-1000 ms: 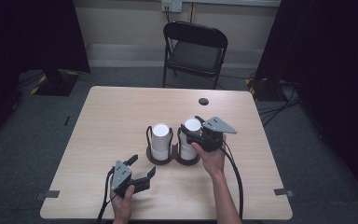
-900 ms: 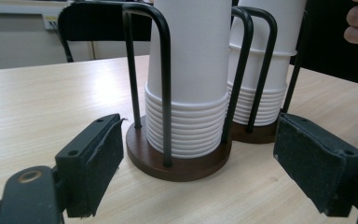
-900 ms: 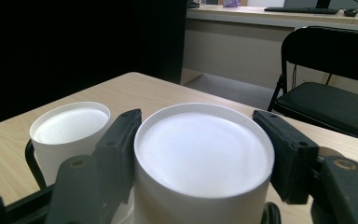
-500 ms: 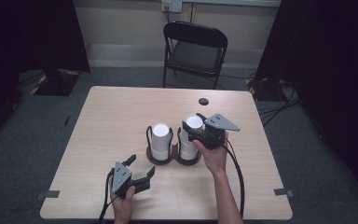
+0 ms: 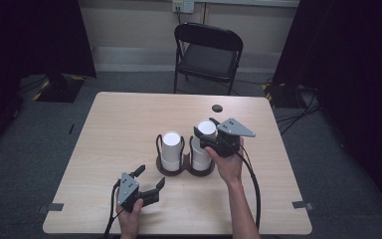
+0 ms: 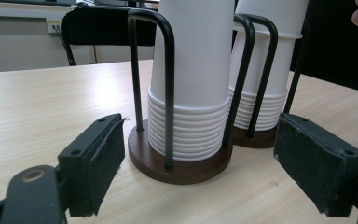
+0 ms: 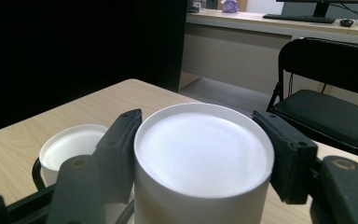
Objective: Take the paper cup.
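Two stacks of upturned white paper cups stand in a black wire holder (image 5: 158, 144) with round brown bases (image 6: 182, 170) at the table's middle. The left stack (image 5: 171, 145) (image 6: 193, 84) is free. My right gripper (image 5: 206, 130) (image 7: 203, 154) is shut on the top cup (image 5: 207, 127) (image 7: 203, 161) of the right stack (image 5: 199, 155), one pad on each side just below its upturned bottom. Near the front edge my left gripper (image 5: 151, 177) (image 6: 200, 123) rests low and open, pointing at the holder with nothing between its pads (image 6: 98, 158).
A small black round thing (image 5: 217, 107) lies at the table's far edge. A black folding chair (image 5: 207, 55) stands behind the wooden table (image 5: 119, 119). Cables trail from both grippers over the front edge, and dark curtains flank the room.
The right gripper and the cup it holds have edged slightly upward. The left gripper has stayed where it was.
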`<state>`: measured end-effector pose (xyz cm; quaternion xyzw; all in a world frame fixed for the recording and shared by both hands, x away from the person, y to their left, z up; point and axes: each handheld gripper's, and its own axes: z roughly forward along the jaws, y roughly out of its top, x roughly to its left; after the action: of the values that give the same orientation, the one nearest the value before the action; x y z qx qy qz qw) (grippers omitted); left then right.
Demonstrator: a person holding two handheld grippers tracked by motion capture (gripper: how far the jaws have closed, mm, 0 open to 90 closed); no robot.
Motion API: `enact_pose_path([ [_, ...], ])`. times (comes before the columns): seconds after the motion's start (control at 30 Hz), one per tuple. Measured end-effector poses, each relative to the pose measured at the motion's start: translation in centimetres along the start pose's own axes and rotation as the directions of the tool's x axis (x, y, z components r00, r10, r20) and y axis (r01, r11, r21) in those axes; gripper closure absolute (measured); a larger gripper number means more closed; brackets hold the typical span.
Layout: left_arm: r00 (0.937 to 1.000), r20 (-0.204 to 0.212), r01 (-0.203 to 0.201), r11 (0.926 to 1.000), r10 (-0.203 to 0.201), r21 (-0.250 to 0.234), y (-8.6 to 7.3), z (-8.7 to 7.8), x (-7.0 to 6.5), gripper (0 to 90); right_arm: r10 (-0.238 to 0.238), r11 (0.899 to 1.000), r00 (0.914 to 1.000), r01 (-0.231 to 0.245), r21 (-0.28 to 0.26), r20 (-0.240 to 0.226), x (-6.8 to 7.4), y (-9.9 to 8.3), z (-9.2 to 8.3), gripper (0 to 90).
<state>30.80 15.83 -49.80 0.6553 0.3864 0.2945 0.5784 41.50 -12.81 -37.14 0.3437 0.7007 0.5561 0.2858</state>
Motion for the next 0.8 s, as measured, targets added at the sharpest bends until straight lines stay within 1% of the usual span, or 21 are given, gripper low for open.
enact_pose_path([
  [0.1,1.0000,-0.001,-0.004,1.0000,0.004,0.005,0.02,0.07,-0.09,16.2,0.003,1.000,1.0000,-0.003,-0.009,-0.005,0.04,0.59,0.01,36.1],
  [0.23,0.9999,-0.011,-0.004,1.0000,0.004,0.006,0.03,0.10,-0.07,16.2,0.005,1.000,1.0000,-0.005,-0.003,-0.006,-0.07,0.84,0.04,36.1],
  [0.33,0.9996,-0.029,0.000,1.0000,0.000,0.000,0.01,0.04,-0.13,16.2,0.008,1.000,1.0000,-0.008,-0.007,-0.004,-0.14,0.82,0.06,36.1],
  [0.57,0.9998,-0.019,-0.009,1.0000,0.009,0.003,0.01,0.05,-0.17,16.2,0.018,1.000,0.9998,-0.018,-0.015,0.003,-0.25,0.87,-0.04,36.2],
  [0.6,0.9998,-0.021,-0.005,1.0000,0.005,0.002,0.01,0.04,-0.14,16.1,0.020,1.000,0.9998,-0.020,-0.018,0.005,-0.29,0.94,-0.12,36.3],
  [0.63,0.9996,-0.028,0.007,1.0000,-0.007,0.002,0.02,0.06,-0.08,16.1,0.020,1.000,0.9998,-0.020,-0.018,0.005,-0.29,0.94,-0.12,36.3],
  [0.7,0.9993,-0.030,0.021,0.9998,-0.021,0.000,0.01,0.03,0.05,15.6,0.025,0.999,0.9997,-0.025,-0.036,0.005,-0.37,1.09,-0.28,36.3],
  [0.73,0.9986,-0.040,0.033,0.9994,-0.033,-0.005,0.00,0.01,0.07,15.4,0.026,0.998,0.9997,-0.026,-0.054,0.004,-0.38,1.19,-0.35,36.2],
  [0.8,0.9978,-0.052,0.040,0.9991,-0.041,-0.009,-0.01,-0.05,0.14,15.5,0.026,0.998,0.9997,-0.025,-0.054,0.004,-0.42,1.23,-0.27,36.3],
])
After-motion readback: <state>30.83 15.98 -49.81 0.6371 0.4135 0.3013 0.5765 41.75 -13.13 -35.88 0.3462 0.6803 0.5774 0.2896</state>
